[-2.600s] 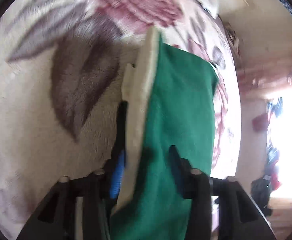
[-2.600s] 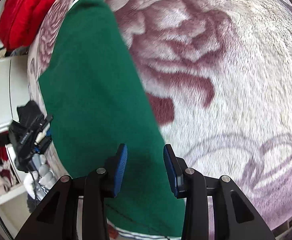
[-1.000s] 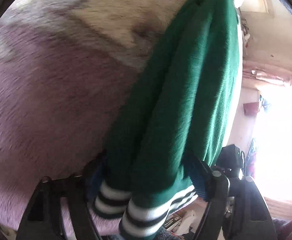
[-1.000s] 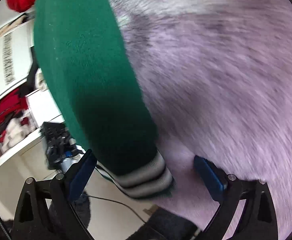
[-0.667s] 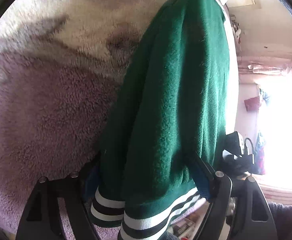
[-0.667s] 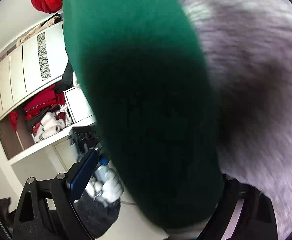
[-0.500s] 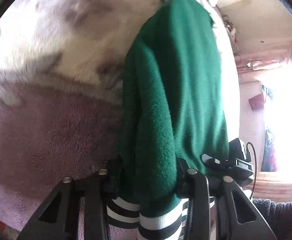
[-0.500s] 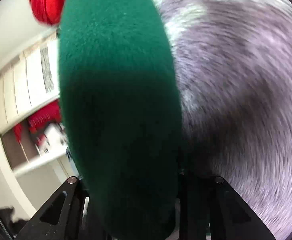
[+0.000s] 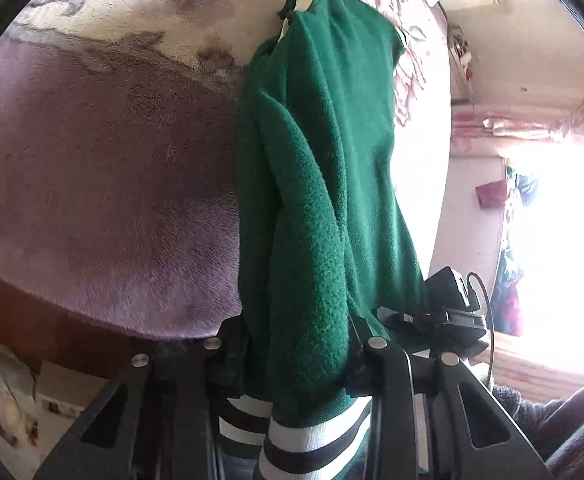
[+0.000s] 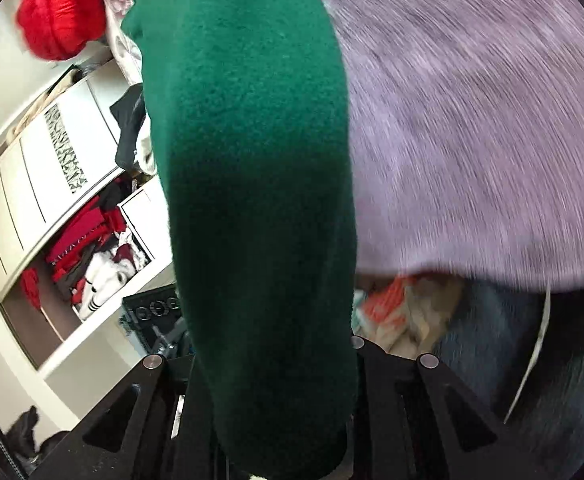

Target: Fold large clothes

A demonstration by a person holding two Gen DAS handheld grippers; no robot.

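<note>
green fleece sweater gripped at its striped hem by both grippers

left gripper and right gripper, jaws just closed, are clenched on bunched fleece above the plush floral blanket.

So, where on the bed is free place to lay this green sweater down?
The plush floral blanket is bare to the left of the hanging green sweater, from its purple border up to the cream flower pattern. Crowded: the red bundle and the open wardrobe shelf beyond the bed.
</note>
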